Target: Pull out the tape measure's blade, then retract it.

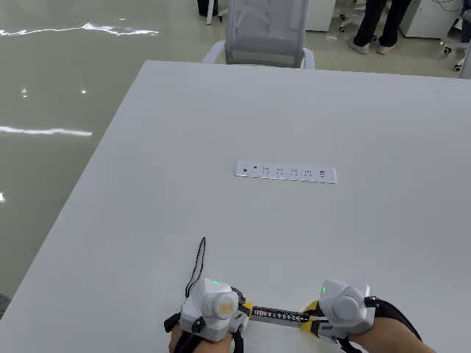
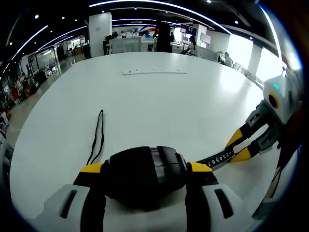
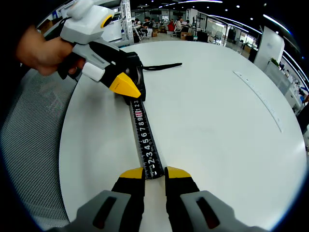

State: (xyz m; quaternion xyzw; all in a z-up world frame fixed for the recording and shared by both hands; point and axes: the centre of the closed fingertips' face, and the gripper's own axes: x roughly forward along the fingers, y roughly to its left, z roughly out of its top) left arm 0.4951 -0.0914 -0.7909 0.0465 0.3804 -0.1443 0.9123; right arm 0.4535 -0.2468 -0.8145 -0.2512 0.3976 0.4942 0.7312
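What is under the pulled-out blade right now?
Bare white table lies beneath the blade; whether they touch is unclear. The blade's end is covered by the right tool's tips, so its hook cannot be seen.

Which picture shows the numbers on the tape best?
The right gripper view: the blade runs up the middle, digits readable. The left gripper view shows a short stretch; the head view shows it tiny.

The black tape measure (image 2: 145,176) sits near the edge of the worktop (image 1: 294,110). Its white-numbered blade (image 3: 145,140) lies flat, partly drawn out.
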